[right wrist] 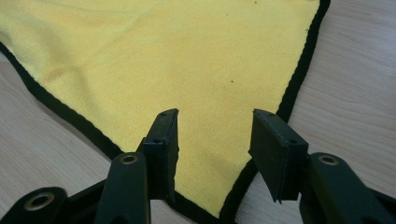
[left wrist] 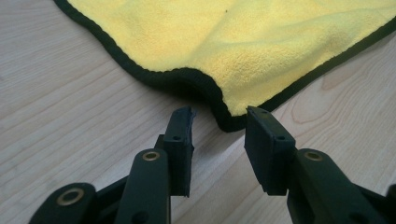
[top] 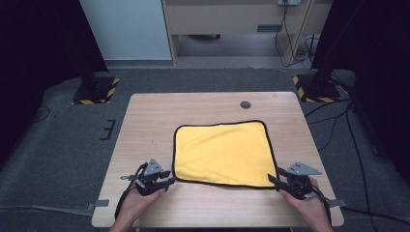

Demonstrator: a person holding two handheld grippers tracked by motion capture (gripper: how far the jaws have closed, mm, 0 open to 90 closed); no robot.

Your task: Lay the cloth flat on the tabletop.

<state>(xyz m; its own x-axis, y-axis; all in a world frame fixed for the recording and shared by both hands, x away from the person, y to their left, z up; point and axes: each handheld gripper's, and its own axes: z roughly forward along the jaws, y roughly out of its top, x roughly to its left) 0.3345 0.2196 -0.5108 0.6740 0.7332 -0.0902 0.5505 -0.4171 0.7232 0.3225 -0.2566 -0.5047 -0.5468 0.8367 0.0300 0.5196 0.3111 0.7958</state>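
Note:
A yellow cloth [top: 221,153] with a black hem lies flat in the middle of the wooden table [top: 150,116]. My left gripper [top: 169,180] rests at the cloth's near left corner, jaws open. In the left gripper view that corner [left wrist: 229,119] lies just beyond my left gripper [left wrist: 218,115], a little raised from the wood. My right gripper [top: 271,177] is at the near right corner, also open. In the right gripper view the cloth [right wrist: 187,70] runs under my right gripper [right wrist: 215,113], its corner between the jaws.
A small dark round cap [top: 245,104] is set in the table's far side. Yellow-black striped stand bases [top: 96,90] [top: 314,88] sit on the grey floor beyond the table's far corners. Cables [top: 333,125] trail on the right.

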